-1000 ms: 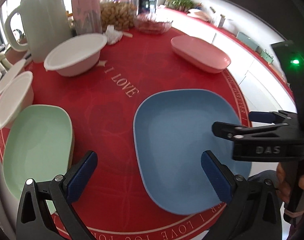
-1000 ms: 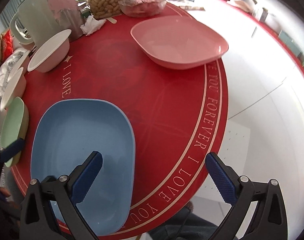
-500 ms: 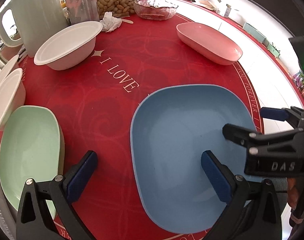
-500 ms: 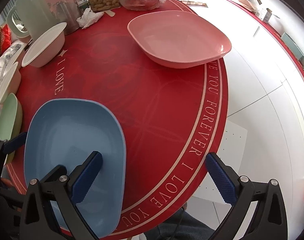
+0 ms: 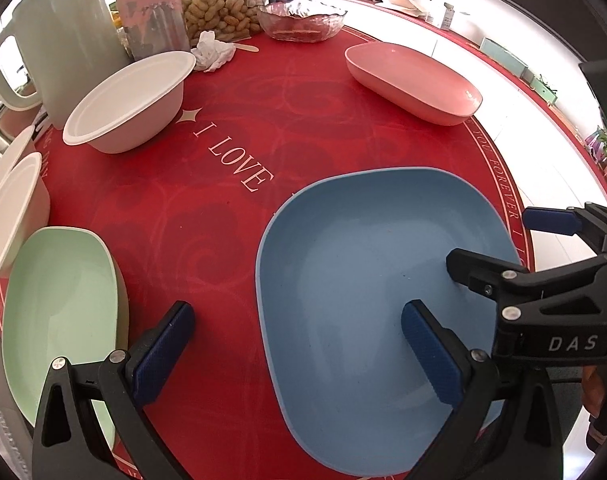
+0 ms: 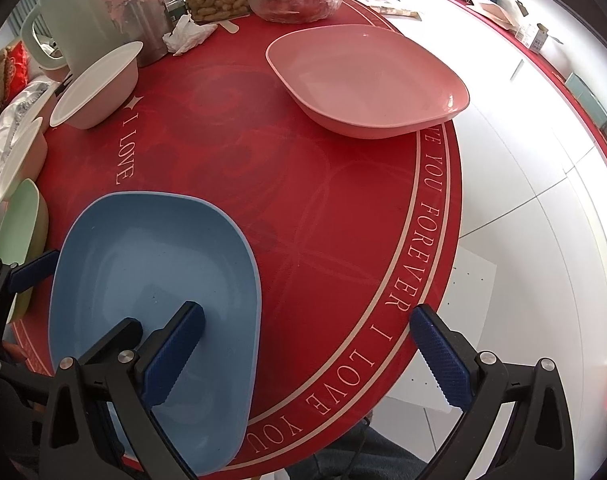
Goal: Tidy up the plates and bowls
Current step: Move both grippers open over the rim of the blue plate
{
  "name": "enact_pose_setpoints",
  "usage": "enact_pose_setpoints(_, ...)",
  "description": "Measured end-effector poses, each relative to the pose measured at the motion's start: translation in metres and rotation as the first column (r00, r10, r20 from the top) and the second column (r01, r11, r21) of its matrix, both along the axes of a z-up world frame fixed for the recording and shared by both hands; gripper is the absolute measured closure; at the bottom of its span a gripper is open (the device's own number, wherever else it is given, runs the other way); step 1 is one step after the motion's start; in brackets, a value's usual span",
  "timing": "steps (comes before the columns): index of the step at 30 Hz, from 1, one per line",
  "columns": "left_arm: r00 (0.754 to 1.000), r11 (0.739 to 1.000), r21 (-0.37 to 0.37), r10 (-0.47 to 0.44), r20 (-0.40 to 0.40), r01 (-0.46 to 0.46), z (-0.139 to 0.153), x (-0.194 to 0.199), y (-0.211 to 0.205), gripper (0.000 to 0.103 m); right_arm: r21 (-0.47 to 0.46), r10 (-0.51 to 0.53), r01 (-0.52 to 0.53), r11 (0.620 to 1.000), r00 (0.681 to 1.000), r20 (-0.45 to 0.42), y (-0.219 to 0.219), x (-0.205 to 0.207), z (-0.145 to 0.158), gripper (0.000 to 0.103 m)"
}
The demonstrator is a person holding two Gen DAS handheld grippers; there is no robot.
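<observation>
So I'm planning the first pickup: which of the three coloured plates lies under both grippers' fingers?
The blue plate, nearest the table's front edge. The green plate sits far left; the pink plate sits far back right.

A round red worktop is seen, carrying a blue plate at the near edge, a green plate to its left, a pink plate at the far right, white bowls, a jug and a glass bowl

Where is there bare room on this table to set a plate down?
The middle of the red table is bare, between the white bowl, pink plate and blue plate. The far edge is crowded with the jug and jars.
</observation>
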State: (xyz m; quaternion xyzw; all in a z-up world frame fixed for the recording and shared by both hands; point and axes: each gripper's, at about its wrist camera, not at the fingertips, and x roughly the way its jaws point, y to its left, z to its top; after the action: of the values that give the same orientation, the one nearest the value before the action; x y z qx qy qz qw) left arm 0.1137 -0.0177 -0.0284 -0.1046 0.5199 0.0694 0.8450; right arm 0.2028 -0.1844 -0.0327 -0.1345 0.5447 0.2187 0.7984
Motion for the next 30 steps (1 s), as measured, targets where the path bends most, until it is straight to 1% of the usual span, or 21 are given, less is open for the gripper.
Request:
enact_pose_setpoints(6,1.0,1.0,0.015,-0.001,0.005,0.001,-0.001,-0.002,-0.001,0.0,-0.015,-0.008,0.008,1.0,1.0,0.006,-0.001,-0.003,0.001,0.0)
enact_pose_setpoints(12,1.0,1.0,0.028,-0.002,0.028,0.001,-0.001,-0.006,-0.002,0.0,-0.025,-0.009,0.009,1.0,1.0,0.023,-0.004,-0.009,0.001,0.0)
enact_pose_setpoints(15,1.0,1.0,0.026,-0.008,0.01,0.008,-0.001,-0.005,-0.002,0.0,-0.024,-0.019,0.02,1.0,1.0,0.023,-0.008,-0.011,0.002,0.0)
enact_pose_setpoints(19,1.0,1.0,0.023,-0.012,-0.011,0.013,0.0,-0.004,-0.001,0.0,-0.035,-0.035,0.035,0.999,0.999,0.002,-0.007,-0.011,0.003,0.0)
enact_pose_setpoints(30,1.0,0.999,0.029,-0.013,-0.013,0.014,-0.001,-0.005,0.002,0.0,-0.053,-0.031,0.03,0.998,0.999,-0.022,-0.009,-0.013,0.005,0.0)
